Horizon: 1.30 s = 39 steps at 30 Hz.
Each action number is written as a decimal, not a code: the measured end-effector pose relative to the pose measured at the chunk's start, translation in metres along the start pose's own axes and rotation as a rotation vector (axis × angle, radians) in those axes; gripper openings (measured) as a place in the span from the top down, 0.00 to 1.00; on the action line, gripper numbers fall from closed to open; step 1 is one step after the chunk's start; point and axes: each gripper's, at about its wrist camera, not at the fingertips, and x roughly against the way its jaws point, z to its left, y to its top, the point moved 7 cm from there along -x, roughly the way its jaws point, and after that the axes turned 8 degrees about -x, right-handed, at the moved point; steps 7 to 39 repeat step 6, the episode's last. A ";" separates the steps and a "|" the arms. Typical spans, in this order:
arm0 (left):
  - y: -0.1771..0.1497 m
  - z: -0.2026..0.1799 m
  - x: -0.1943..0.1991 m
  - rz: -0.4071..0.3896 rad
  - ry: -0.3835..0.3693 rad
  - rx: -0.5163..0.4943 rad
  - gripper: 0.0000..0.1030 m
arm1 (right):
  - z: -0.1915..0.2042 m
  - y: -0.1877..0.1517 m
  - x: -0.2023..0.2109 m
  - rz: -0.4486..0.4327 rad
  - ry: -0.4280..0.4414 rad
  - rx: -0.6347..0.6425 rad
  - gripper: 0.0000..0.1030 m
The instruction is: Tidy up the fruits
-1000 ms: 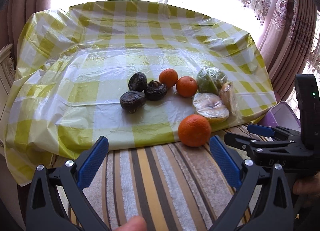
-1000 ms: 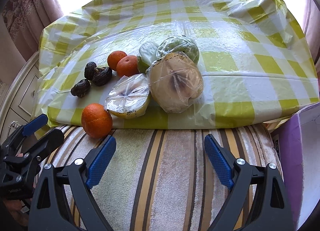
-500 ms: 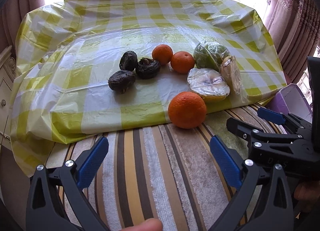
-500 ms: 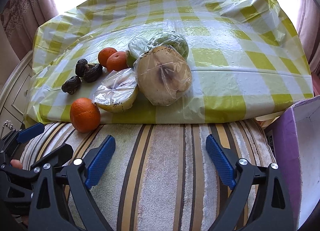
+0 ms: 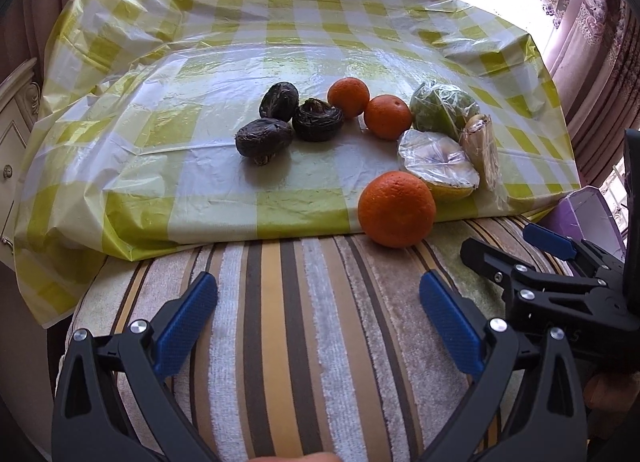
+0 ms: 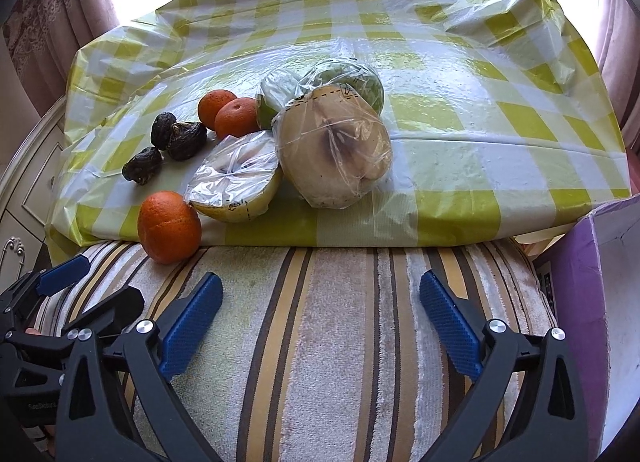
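item: my left gripper (image 5: pixel 318 304), jaws spread wide, nothing between the blue pads, over the striped towel (image 5: pixel 312 342). item: my right gripper (image 6: pixel 320 306), jaws just opened further to their widest, likewise empty, over the same towel. item: large orange (image 5: pixel 396 208), at the near edge of the yellow checked plastic cloth (image 5: pixel 160 134), touching the towel. item: two smaller oranges (image 5: pixel 348 97), farther back, side by side. item: three dark wrinkled fruits (image 5: pixel 262 136), clustered left of them. item: wrapped cut fruit half (image 6: pixel 234 180), just right of the large orange. item: larger wrapped pale half (image 6: pixel 334 152), leaning beside it. item: wrapped green fruits (image 6: pixel 344 80), behind these. item: purple box (image 6: pixel 580 262), far right, beside the towel.
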 end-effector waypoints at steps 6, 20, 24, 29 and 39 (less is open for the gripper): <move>0.000 -0.001 -0.001 0.000 0.000 0.003 0.01 | 0.000 0.000 0.000 0.000 0.000 0.000 0.06; 0.000 -0.001 -0.001 0.000 0.000 0.003 0.01 | 0.000 0.000 0.000 0.000 0.000 0.000 0.06; 0.000 -0.001 -0.001 0.000 0.000 0.003 0.01 | 0.000 0.000 0.000 0.000 0.000 0.000 0.06; 0.000 -0.001 -0.001 0.000 0.000 0.003 0.01 | 0.000 0.000 0.000 0.000 0.000 0.000 0.06; 0.000 -0.001 -0.001 0.000 0.000 0.003 0.01 | 0.000 0.000 0.000 0.000 0.000 0.000 0.06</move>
